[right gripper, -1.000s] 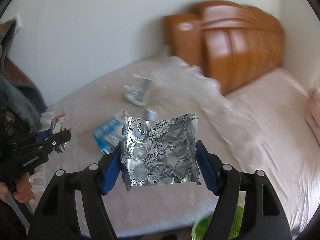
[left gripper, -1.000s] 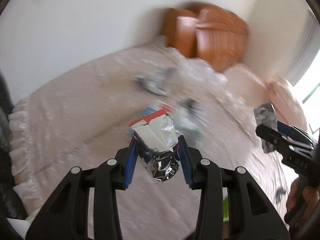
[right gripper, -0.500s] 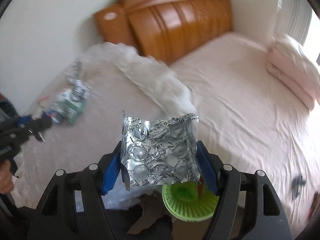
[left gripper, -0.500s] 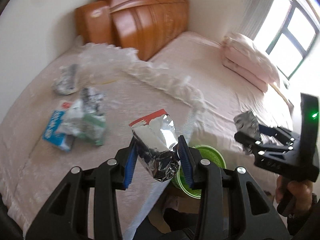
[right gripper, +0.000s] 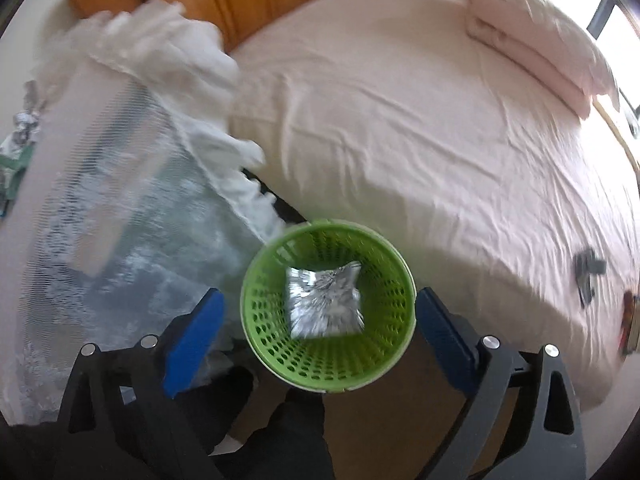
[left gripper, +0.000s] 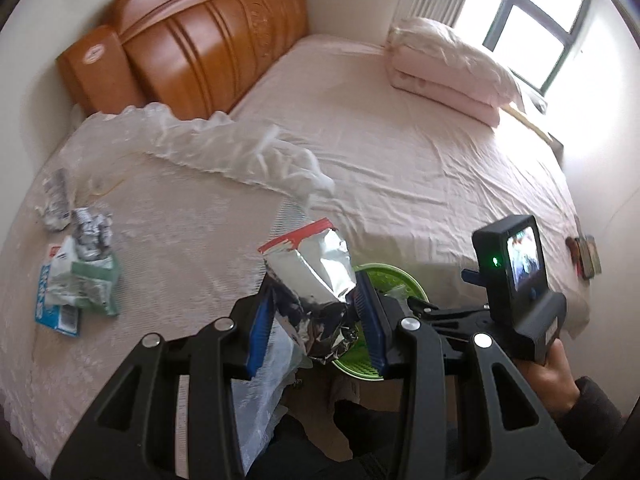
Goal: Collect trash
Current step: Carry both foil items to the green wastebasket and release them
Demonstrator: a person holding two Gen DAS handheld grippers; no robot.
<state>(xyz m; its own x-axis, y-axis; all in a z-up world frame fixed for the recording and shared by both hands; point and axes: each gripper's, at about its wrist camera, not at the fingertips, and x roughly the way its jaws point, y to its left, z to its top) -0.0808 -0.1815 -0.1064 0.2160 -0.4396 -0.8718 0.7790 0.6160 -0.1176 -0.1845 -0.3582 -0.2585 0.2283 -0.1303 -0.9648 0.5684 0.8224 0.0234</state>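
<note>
My left gripper (left gripper: pixel 316 320) is shut on a crumpled silver foil packet (left gripper: pixel 316 292) with a red-edged top, held beside the bed above the green basket (left gripper: pixel 404 280). My right gripper (right gripper: pixel 320 320) points down over that green perforated basket (right gripper: pixel 260 320); its jaws are opening wide with nothing pressed between the blue pads (right gripper: pixel 196 336). The silver blister pack (right gripper: pixel 324 304) is blurred inside the basket, free of the pads. In the left wrist view the right gripper's body (left gripper: pixel 512 292) and the hand holding it show at the right.
More wrappers (left gripper: pixel 76 272) lie on the lace bedcover (left gripper: pixel 160 240) at the left. A wooden headboard (left gripper: pixel 200 36), folded pink quilt (left gripper: pixel 448 72) and window (left gripper: pixel 548 24) stand beyond. Small dark items (right gripper: pixel 588 272) rest on the pink sheet at the right.
Both grippers swung from over the bed to the green basket by its side. The right gripper's jaws spread and the blister pack left them, dropping into the basket. The left keeps its foil packet.
</note>
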